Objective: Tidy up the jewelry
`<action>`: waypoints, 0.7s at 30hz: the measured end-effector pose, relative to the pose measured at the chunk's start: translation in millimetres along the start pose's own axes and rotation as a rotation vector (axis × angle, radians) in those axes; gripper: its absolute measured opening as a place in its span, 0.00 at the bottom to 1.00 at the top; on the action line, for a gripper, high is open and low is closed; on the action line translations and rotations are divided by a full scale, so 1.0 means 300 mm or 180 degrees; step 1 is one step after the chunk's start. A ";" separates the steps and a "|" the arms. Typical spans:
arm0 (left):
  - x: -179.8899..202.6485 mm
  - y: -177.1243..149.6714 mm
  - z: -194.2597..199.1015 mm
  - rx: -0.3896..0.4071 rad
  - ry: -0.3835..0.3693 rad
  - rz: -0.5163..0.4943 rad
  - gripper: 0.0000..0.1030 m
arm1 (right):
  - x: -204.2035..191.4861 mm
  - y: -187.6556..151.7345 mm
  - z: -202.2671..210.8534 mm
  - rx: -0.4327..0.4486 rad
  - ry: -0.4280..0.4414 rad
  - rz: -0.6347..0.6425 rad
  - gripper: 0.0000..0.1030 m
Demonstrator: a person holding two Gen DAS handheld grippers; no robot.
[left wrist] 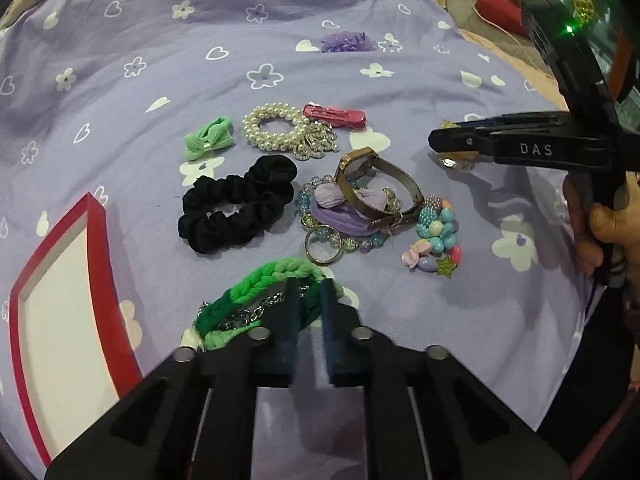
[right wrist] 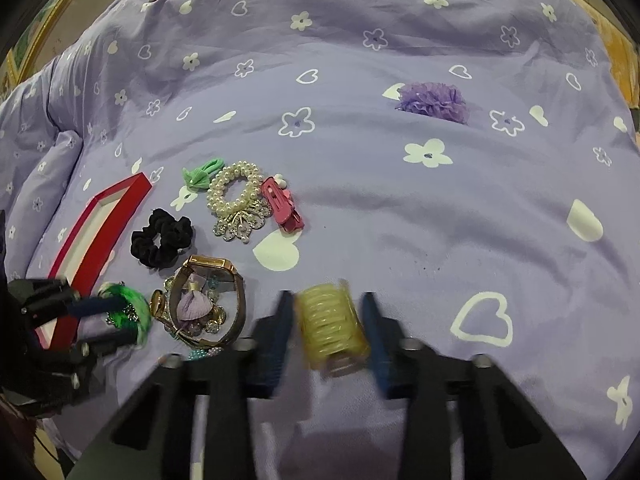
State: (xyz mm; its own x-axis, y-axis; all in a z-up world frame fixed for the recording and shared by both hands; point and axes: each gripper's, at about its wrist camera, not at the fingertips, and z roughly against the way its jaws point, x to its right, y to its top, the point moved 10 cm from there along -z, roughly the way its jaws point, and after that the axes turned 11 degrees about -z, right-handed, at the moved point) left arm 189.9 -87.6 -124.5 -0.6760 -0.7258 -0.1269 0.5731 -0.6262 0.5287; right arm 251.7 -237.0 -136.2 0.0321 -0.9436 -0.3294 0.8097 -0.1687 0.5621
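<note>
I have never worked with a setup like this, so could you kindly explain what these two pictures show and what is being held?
There is no robot here: a person's hand holds a handheld two-finger gripper in each hand, each carrying a fisheye camera. One picture looks along the left gripper, shut on a green braided fabric bracelet. The other looks along the right gripper, its pads around a yellow spiral coil hair tie. On the lilac flower-print bedsheet lie a black fabric scrunchie, a white pearl bead bracelet, a pink metal hair clip, a gold-coloured wristwatch and a red-rimmed open box.
</note>
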 end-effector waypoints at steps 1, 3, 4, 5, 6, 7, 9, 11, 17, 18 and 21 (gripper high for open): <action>0.002 0.001 0.003 0.0010 -0.0004 0.0007 0.00 | 0.000 0.000 0.009 0.0017 0.0018 -0.0015 0.25; 0.007 -0.002 0.017 0.0041 -0.0058 0.0050 0.00 | -0.007 -0.001 0.024 0.0047 0.0062 -0.0037 0.25; 0.010 -0.003 0.026 0.0067 -0.0072 0.0073 0.00 | -0.011 -0.003 0.034 0.0062 0.0087 -0.0050 0.25; 0.010 -0.004 0.035 0.0091 -0.0084 0.0100 0.00 | -0.017 -0.005 0.040 0.0079 0.0107 -0.0062 0.25; 0.013 -0.006 0.046 0.0120 -0.0117 0.0138 0.00 | -0.021 -0.008 0.049 0.0095 0.0131 -0.0071 0.25; 0.013 -0.009 0.058 0.0146 -0.0152 0.0178 0.00 | -0.027 -0.013 0.057 0.0098 0.0163 -0.0086 0.25; 0.001 -0.018 0.074 0.0178 -0.0210 0.0280 0.00 | -0.041 -0.022 0.070 0.0097 0.0221 -0.0103 0.25; -0.009 -0.033 0.070 0.0122 -0.0224 0.0316 0.00 | -0.053 -0.029 0.081 0.0103 0.0242 -0.0096 0.25; -0.055 -0.036 0.049 0.0025 -0.0072 0.0287 0.53 | -0.076 -0.046 0.111 0.0126 0.0300 -0.0133 0.25; -0.062 -0.023 0.046 0.0018 -0.0069 0.0248 0.54 | -0.078 -0.048 0.114 0.0123 0.0315 -0.0138 0.25; -0.072 -0.001 0.023 -0.0025 -0.0042 0.0078 0.59 | -0.084 -0.049 0.114 0.0121 0.0329 -0.0150 0.25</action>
State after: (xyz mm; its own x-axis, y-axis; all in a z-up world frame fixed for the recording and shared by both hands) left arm 201.1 -69.7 -116.1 -0.6679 -0.7371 -0.1030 0.5930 -0.6106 0.5249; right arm 219.0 -220.6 -110.1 0.0563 -0.9003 -0.4316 0.7890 -0.2248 0.5718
